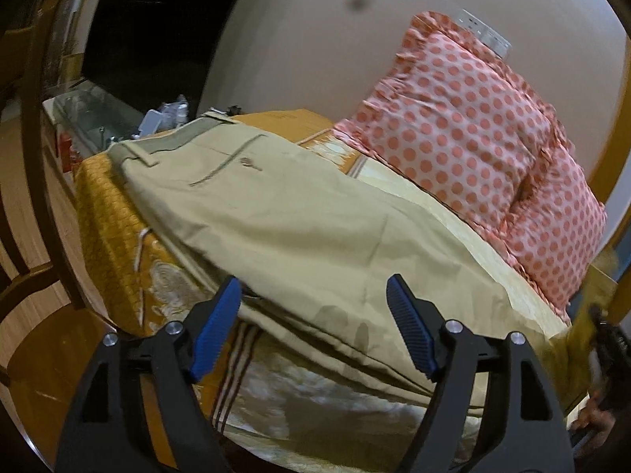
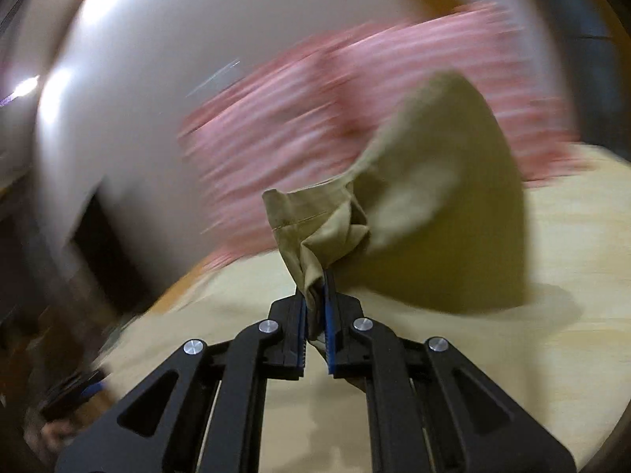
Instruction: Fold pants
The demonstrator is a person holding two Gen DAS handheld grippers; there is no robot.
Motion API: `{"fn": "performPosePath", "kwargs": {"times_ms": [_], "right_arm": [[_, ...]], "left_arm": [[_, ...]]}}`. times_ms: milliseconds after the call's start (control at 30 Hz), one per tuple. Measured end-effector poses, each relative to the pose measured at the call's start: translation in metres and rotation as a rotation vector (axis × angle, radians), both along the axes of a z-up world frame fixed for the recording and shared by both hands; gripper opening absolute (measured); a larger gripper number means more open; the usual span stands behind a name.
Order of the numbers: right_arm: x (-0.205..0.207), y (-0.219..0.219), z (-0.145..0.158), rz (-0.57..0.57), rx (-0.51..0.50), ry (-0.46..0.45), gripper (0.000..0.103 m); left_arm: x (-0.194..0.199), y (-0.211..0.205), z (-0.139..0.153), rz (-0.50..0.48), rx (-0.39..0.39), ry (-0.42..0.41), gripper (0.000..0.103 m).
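Khaki pants [image 1: 299, 216] lie across the yellow bed [image 1: 114, 213], the left gripper [image 1: 315, 327] spread wide just over their lower leg, while the right gripper [image 2: 317, 315] pinches a lifted hem before blurred dotted pillows [image 1: 465, 118].

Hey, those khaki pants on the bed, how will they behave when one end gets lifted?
Probably floppy: the khaki pants bunch and droop where the right tongs pinch them. Likely light, since one pinch holds the raised end. They may drag across the bedspread rather than slide; the left tongs are open.
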State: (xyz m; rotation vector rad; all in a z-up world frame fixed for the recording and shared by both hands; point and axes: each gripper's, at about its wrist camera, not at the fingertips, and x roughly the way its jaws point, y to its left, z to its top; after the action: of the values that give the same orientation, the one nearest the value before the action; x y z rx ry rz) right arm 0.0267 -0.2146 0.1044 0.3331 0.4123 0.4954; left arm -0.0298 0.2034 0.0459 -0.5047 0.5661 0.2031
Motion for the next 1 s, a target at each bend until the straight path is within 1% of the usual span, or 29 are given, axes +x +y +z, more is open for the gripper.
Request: {"fn": "performPosePath", "kwargs": {"times_ms": [33,67,133,167,200,233,300,333,367,400,433,467,500,533,567,600,633,667,700,733,867,933,967,1000], "right_arm": [[0.009,0.035,-0.01,0.109,-0.04,0.046,0.008],[0.014,0.06,-0.019,0.183,-0.092,0.094,0.008],[0.015,0.108,-0.046,0.327,-0.234,0.212,0.012],[0.012,0.116,-0.053,0.356,-0.257,0.233,0.018],[0.006,0.12,-0.058,0.386,-0.262,0.235,0.026],[0.002,0.118,-0.057,0.389,-0.251,0.221,0.031],[0.0,0.104,-0.049,0.367,-0.193,0.165,0.053],[0.001,0.093,-0.043,0.321,-0.156,0.13,0.057],[0.005,0.084,-0.04,0.281,-0.135,0.111,0.058],[0.012,0.075,-0.04,0.229,-0.126,0.112,0.058],[0.021,0.073,-0.041,0.192,-0.146,0.129,0.058],[0.029,0.075,-0.046,0.151,-0.209,0.169,0.058],[0.036,0.086,-0.052,0.145,-0.28,0.211,0.058],[0.042,0.097,-0.063,0.157,-0.383,0.254,0.059],[0.035,0.102,-0.063,0.154,-0.435,0.187,0.06],[0.034,0.108,-0.067,0.176,-0.461,0.185,0.065],[0.034,0.11,-0.07,0.177,-0.464,0.177,0.068],[0.036,0.109,-0.072,0.184,-0.456,0.174,0.074],[0.039,0.107,-0.074,0.188,-0.449,0.169,0.077],[0.038,0.108,-0.073,0.189,-0.444,0.168,0.078],[0.06,0.095,-0.078,0.195,-0.431,0.165,0.081],[0.048,0.108,-0.071,0.197,-0.425,0.16,0.084],[0.047,0.108,-0.071,0.198,-0.423,0.156,0.085],[0.026,0.114,-0.067,0.195,-0.424,0.151,0.087]], "left_arm": [[-0.002,0.004,-0.002,0.01,-0.009,0.0,0.077],[-0.003,0.006,-0.003,0.017,-0.016,-0.001,0.077],[-0.007,0.015,-0.007,0.039,-0.024,0.003,0.078],[-0.008,0.019,-0.009,0.046,-0.024,0.005,0.078],[-0.01,0.026,-0.011,0.06,-0.028,0.004,0.078],[-0.011,0.03,-0.013,0.069,-0.034,-0.001,0.078],[-0.012,0.041,-0.016,0.087,-0.056,-0.013,0.078],[-0.011,0.046,-0.017,0.095,-0.069,-0.019,0.078],[-0.011,0.05,-0.018,0.104,-0.079,-0.026,0.078],[-0.01,0.054,-0.019,0.112,-0.086,-0.031,0.078],[-0.009,0.059,-0.021,0.125,-0.095,-0.033,0.078],[-0.007,0.061,-0.021,0.13,-0.1,-0.035,0.078],[-0.006,0.065,-0.022,0.137,-0.106,-0.037,0.078],[-0.004,0.068,-0.023,0.144,-0.111,-0.041,0.078],[-0.003,0.072,-0.023,0.152,-0.114,-0.044,0.078],[-0.001,0.076,-0.023,0.165,-0.115,-0.049,0.078],[0.001,0.081,-0.022,0.176,-0.115,-0.051,0.078],[0.003,0.084,-0.022,0.181,-0.114,-0.054,0.078],[0.005,0.086,-0.022,0.185,-0.111,-0.051,0.078],[0.009,0.089,-0.022,0.185,-0.108,-0.042,0.078],[0.019,0.088,-0.022,0.173,-0.087,-0.017,0.082],[0.019,0.083,-0.023,0.165,-0.084,-0.013,0.083],[0.018,0.078,-0.024,0.157,-0.088,-0.014,0.085],[0.017,0.074,-0.024,0.147,-0.092,-0.016,0.085]]}}
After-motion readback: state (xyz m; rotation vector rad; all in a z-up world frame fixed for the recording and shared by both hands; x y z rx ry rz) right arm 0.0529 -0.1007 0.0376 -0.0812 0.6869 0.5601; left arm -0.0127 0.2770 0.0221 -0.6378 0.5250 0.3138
